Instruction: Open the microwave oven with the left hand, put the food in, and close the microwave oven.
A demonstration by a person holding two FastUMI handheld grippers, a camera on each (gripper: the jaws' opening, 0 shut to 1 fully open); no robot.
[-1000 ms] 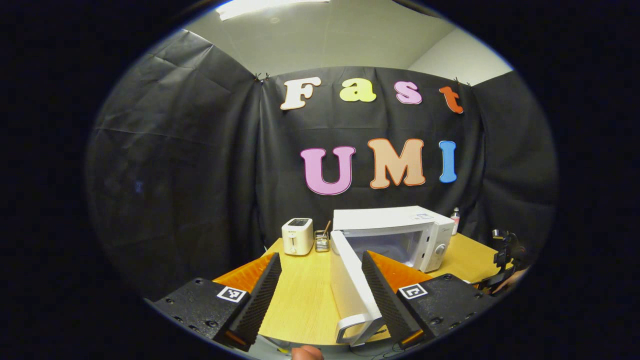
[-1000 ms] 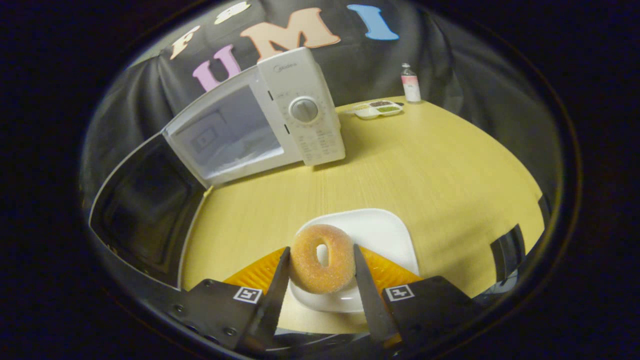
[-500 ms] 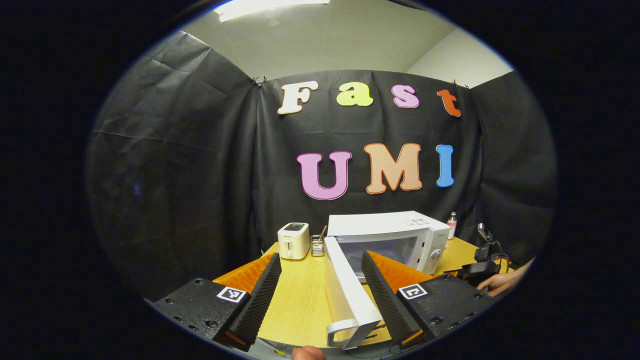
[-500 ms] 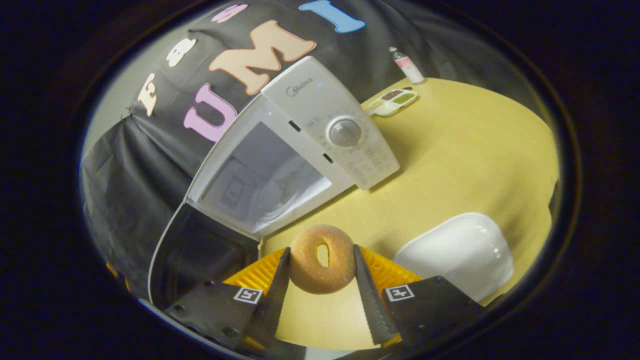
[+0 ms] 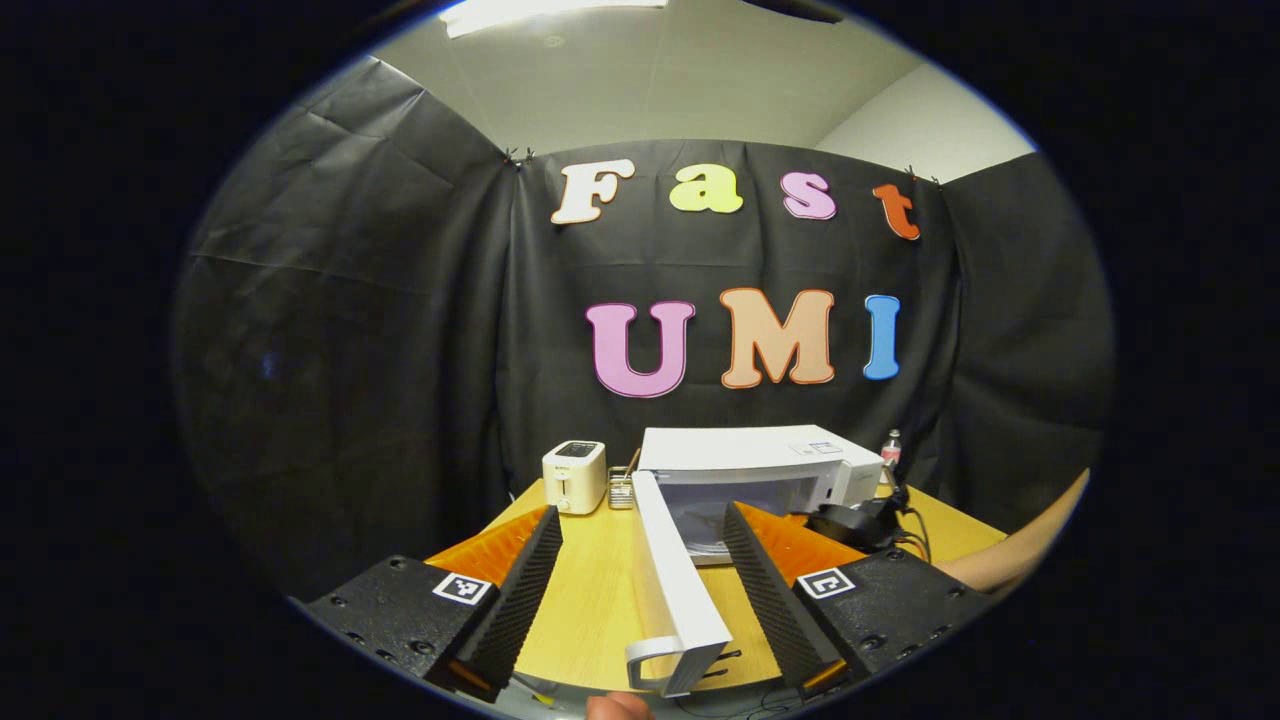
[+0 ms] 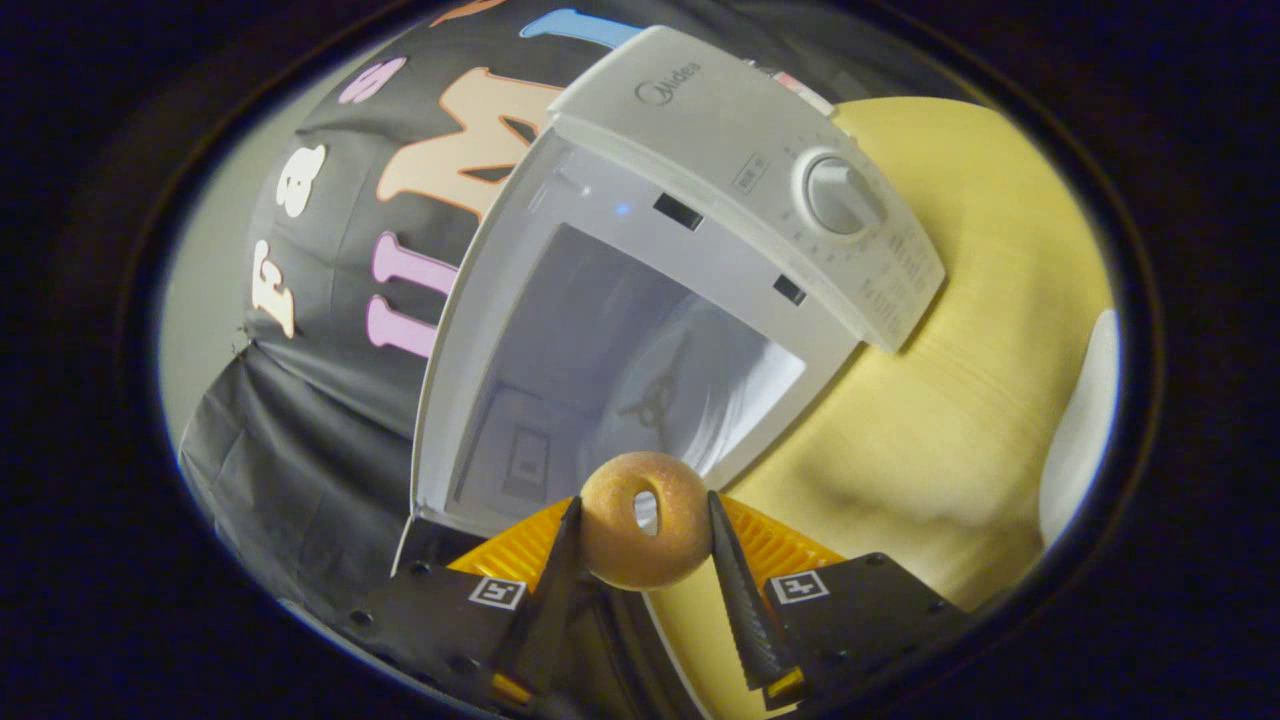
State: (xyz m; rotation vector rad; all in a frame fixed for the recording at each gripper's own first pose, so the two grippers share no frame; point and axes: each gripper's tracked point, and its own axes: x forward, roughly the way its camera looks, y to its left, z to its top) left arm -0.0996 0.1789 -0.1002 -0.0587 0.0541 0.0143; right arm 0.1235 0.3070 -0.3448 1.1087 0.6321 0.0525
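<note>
Left view faces the microwave [image 5: 760, 465] from afar; right view, close.

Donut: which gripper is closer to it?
Right. The right gripper is shut on the donut, just before the open microwave. The left gripper hangs open farther back, by the door.

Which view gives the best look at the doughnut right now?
The right gripper view: the doughnut sits close up, pinched between the right gripper fingers, just in front of the open microwave cavity. The left gripper view looks past the open door toward the microwave from farther off; no doughnut can be made out there.
</note>
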